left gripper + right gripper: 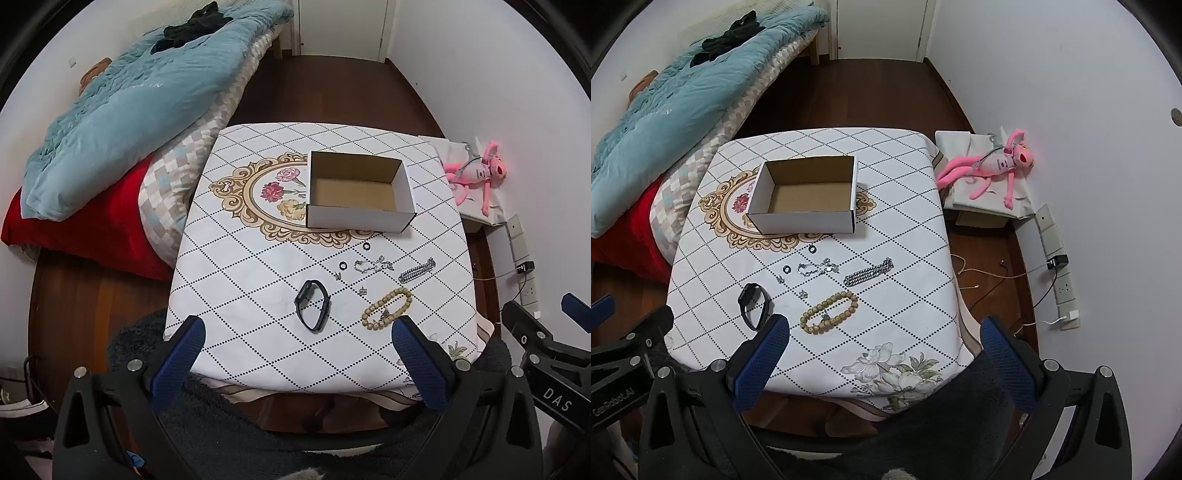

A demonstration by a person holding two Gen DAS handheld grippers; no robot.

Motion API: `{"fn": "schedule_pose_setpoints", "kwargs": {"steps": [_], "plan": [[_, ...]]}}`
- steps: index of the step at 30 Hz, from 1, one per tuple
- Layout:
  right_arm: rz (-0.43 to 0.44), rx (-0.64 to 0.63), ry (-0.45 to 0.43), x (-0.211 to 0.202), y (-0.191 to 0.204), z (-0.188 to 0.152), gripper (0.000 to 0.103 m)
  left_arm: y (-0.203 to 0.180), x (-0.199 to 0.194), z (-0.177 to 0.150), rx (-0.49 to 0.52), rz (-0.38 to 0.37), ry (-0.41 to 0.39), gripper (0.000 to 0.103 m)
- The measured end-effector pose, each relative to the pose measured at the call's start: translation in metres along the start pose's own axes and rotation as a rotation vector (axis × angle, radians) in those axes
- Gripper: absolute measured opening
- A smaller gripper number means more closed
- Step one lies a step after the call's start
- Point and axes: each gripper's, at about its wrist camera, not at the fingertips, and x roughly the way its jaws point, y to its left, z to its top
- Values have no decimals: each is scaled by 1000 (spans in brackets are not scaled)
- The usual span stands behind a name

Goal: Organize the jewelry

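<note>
An open, empty cardboard box stands mid-table. In front of it lie a black wristband, a wooden bead bracelet, a silver chain bracelet, a thin silver chain, two black rings and small charms. My left gripper is open and empty above the table's near edge. My right gripper is open and empty above the near right corner. All jewelry lies apart from both.
The table has a diamond-patterned cloth. A bed with a blue quilt stands left. A pink plush toy lies on a bag at the right wall, beside sockets and cables. A dark fuzzy cloth is below the grippers.
</note>
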Motion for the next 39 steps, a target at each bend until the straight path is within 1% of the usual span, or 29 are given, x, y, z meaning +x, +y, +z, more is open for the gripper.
{"fn": "schedule_pose_setpoints", "kwargs": {"steps": [16, 39], "plan": [[3, 1, -8, -2, -4, 0, 103, -2, -2, -3, -1, -2, -4, 103], [6, 2, -10, -5, -5, 0, 103, -3, -7, 3, 3, -4, -9, 103]]}}
